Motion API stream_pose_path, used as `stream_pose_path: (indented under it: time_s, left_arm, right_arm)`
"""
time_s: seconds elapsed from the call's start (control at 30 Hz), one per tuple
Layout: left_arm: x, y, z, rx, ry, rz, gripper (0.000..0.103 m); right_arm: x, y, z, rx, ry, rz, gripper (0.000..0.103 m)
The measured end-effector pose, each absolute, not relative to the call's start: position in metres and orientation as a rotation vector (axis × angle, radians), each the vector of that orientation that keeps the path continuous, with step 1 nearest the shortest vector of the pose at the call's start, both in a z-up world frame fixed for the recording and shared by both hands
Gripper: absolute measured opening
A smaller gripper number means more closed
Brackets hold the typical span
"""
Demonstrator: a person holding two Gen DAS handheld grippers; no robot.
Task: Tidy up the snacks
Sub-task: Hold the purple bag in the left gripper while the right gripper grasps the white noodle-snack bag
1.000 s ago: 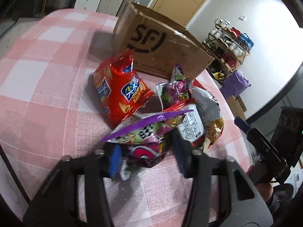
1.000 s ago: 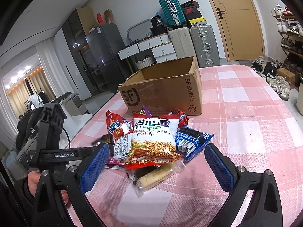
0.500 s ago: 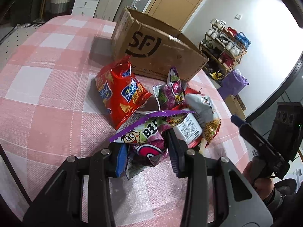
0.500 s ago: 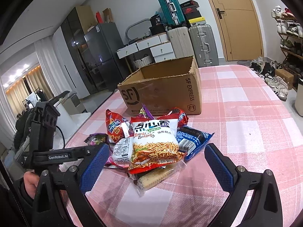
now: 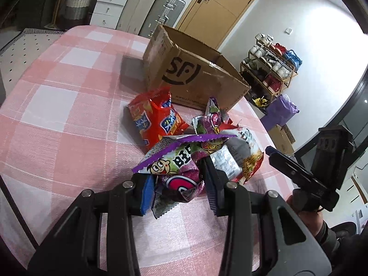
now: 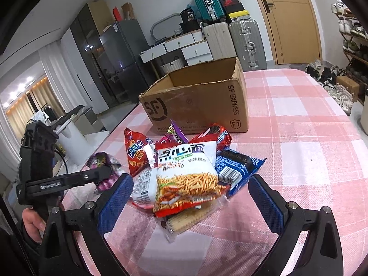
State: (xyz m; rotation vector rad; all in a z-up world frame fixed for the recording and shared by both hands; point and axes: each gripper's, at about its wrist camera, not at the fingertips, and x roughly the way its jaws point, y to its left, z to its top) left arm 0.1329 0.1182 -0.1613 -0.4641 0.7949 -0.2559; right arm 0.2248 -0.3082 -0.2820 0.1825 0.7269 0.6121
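At the far left of the right wrist view, a person's hand (image 6: pixel 32 224) grips the handle of the left gripper (image 5: pixel 178 184), whose blue pads are clamped on a crumpled purple foil snack packet (image 5: pixel 177 172) with a cartoon face; that packet is held clear of the heap's left edge, over the table's left rim. Just to its right lies the pile of snacks on the pink and white checked tablecloth of the table (image 6: pixel 299 142): a red chip bag (image 6: pixel 135 154) on the left flank, a white and red noodle-snack bag (image 6: pixel 186 177) on top in the middle, a clear pack of pale biscuits (image 6: pixel 186 220) poking out beneath it, a red cookie wrapper (image 6: pixel 218 135) behind, and a dark blue wafer packet (image 6: pixel 239 168) on the right flank. Behind the pile, just beyond it, stands the open brown cardboard box (image 6: pixel 197 108) with black printing, its top flaps gone and its cavity showing only bare walls. The right gripper (image 6: pixel 191 202) hangs over the near side of the pile with its jaws wide apart, touching nothing. To the right of the pile and box the tablecloth is bare up to its rounded edge. The left wrist view alone shows the pads pinching the purple packet and the shoe rack (image 5: pixel 273 66) past the box; the right wrist view alone looks into the box and shows the suitcases (image 6: pixel 230 39) and fridge (image 6: pixel 119 59) behind.
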Motion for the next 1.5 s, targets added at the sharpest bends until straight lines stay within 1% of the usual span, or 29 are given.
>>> stream_pose_path:
  time_s: [0.33, 0.4, 0.43, 0.47, 0.5, 0.73, 0.8, 0.87, 0.93, 1.0, 1.03, 1.07, 1.13, 1.23, 1.5]
  left_arm:
    - [0.121, 0.130, -0.155, -0.478, 0.774, -0.250, 0.035]
    - [0.119, 0.131, -0.153, -0.480, 0.771, -0.249, 0.035]
    - [0.118, 0.132, -0.153, -0.480, 0.768, -0.247, 0.035]
    - [0.117, 0.132, -0.152, -0.482, 0.766, -0.246, 0.035]
    - [0.116, 0.133, -0.151, -0.484, 0.764, -0.247, 0.035]
    - [0.108, 0.142, -0.151, -0.497, 0.763, -0.231, 0.035]
    - [0.107, 0.143, -0.151, -0.499, 0.765, -0.230, 0.035]
    - [0.107, 0.143, -0.151, -0.498, 0.766, -0.228, 0.035]
    - [0.107, 0.143, -0.151, -0.493, 0.771, -0.227, 0.035]
    - [0.105, 0.142, -0.150, -0.485, 0.773, -0.227, 0.035]
    - [0.105, 0.142, -0.149, -0.484, 0.775, -0.225, 0.035]
    - [0.105, 0.142, -0.148, -0.483, 0.775, -0.226, 0.035]
    - [0.104, 0.140, -0.144, -0.469, 0.774, -0.223, 0.035]
    - [0.102, 0.138, -0.137, -0.459, 0.760, -0.225, 0.035]
    - [0.093, 0.132, -0.123, -0.441, 0.751, -0.225, 0.035]
  right_arm:
    - [0.238, -0.287, -0.283, 0.125, 0.755, 0.621, 0.102]
    - [0.239, -0.281, -0.285, 0.103, 0.766, 0.628, 0.100]
    - [0.240, -0.278, -0.286, 0.092, 0.771, 0.627, 0.096]
    - [0.241, -0.276, -0.288, 0.086, 0.775, 0.632, 0.087]
    - [0.243, -0.273, -0.290, 0.082, 0.789, 0.644, 0.085]
    - [0.249, -0.267, -0.299, 0.061, 0.814, 0.617, 0.084]
    - [0.250, -0.265, -0.300, 0.055, 0.815, 0.617, 0.082]
    - [0.250, -0.263, -0.301, 0.045, 0.818, 0.617, 0.075]
    - [0.251, -0.263, -0.301, 0.042, 0.820, 0.616, 0.073]
    - [0.253, -0.266, -0.301, 0.091, 0.825, 0.654, 0.067]
    - [0.254, -0.269, -0.300, 0.126, 0.824, 0.670, 0.058]
    - [0.255, -0.271, -0.298, 0.133, 0.818, 0.672, 0.054]
    - [0.255, -0.271, -0.299, 0.142, 0.824, 0.694, 0.051]
    - [0.255, -0.278, -0.298, 0.183, 0.835, 0.706, 0.050]
    - [0.240, -0.299, -0.281, 0.230, 0.783, 0.701, 0.050]
